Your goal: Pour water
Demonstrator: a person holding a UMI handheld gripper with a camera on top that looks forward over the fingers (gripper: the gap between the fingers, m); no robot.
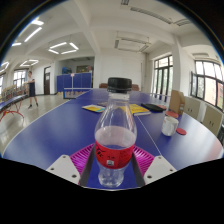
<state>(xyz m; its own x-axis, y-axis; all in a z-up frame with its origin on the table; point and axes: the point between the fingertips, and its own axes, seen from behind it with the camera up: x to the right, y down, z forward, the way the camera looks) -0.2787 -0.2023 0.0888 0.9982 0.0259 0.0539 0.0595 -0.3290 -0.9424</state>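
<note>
A clear plastic water bottle (115,125) with a black cap and a red label stands upright between my fingers, over the blue table (50,125). The gripper (115,158) is shut on the bottle at its label, and the pink pads (82,156) press on both sides. There is water in the bottle. A small white cup (170,126) stands on the table beyond the fingers to the right, with a small red object (181,131) beside it.
Yellow and dark flat items (118,106) lie on the table behind the bottle. A person (31,88) stands far off to the left in a large hall. Windows (207,85) line the right wall.
</note>
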